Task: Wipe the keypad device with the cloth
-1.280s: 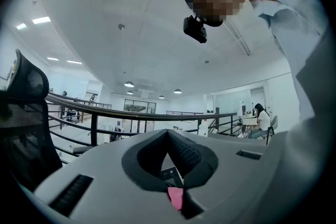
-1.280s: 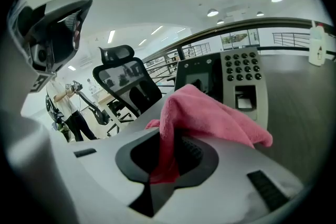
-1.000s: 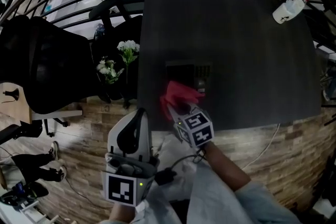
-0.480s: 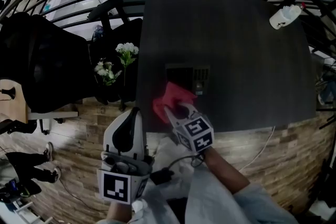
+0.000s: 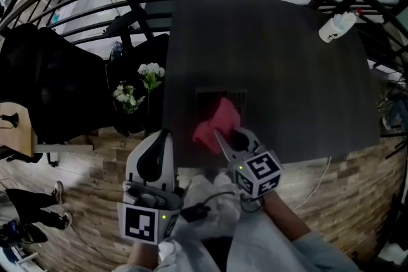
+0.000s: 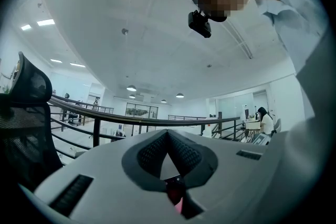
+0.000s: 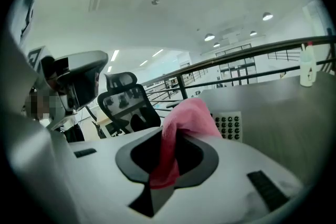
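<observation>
The keypad device [image 5: 220, 99] lies near the front left of the dark table [image 5: 287, 60]; in the right gripper view its button grid [image 7: 229, 124] shows just past the cloth. My right gripper [image 5: 224, 133] is shut on the pink cloth [image 5: 217, 123], which hangs over the device's near edge. The cloth [image 7: 181, 128] is pinched between the jaws in the right gripper view. My left gripper [image 5: 157, 144] hangs off the table's front left, tilted upward, its jaws closed with nothing between them [image 6: 168, 136].
A white spray bottle [image 5: 336, 25] lies at the table's far right; it appears as a bottle [image 7: 306, 65] in the right gripper view. White flowers [image 5: 141, 83] and a black office chair [image 5: 44, 92] stand left of the table. A railing runs behind.
My right gripper has drawn back toward the table's front and shifted slightly right, lifting the cloth so it bunches higher over the device. The left gripper has barely moved.
</observation>
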The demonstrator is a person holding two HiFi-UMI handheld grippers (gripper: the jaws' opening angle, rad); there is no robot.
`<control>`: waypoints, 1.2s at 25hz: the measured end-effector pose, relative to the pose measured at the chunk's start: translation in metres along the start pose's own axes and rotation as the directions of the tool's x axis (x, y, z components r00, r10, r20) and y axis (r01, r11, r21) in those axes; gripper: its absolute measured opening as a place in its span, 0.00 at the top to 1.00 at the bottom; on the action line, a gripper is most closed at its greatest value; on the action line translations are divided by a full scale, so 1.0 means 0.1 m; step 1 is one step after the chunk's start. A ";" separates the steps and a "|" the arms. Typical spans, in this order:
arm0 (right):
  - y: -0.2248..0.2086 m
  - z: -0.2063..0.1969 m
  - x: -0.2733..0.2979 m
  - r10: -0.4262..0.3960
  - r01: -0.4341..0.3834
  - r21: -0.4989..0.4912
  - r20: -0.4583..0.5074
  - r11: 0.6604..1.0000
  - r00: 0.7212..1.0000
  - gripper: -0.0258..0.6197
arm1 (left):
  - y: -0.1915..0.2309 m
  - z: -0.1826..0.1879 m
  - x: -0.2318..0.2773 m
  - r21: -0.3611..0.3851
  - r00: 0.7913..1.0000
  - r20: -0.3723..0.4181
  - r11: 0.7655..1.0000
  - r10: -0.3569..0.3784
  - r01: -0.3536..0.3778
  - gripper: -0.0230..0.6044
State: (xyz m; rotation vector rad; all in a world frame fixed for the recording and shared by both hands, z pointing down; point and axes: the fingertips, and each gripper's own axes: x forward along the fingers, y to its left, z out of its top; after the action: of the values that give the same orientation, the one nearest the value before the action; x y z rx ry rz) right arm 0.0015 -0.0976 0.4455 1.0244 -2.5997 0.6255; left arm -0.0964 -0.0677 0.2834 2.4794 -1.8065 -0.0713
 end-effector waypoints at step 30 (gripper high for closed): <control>-0.49 1.81 -1.37 -0.191 0.268 -0.083 0.507 0.960 0.840 0.87 | -0.40 0.64 0.40 0.135 0.989 0.115 0.988 -0.095 0.079 0.95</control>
State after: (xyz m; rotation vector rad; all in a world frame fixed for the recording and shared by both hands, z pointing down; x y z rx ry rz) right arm 0.1150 -0.1386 0.2479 1.5902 -2.8107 0.1028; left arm -0.0509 -0.0960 0.2169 2.6998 -1.8019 -0.1152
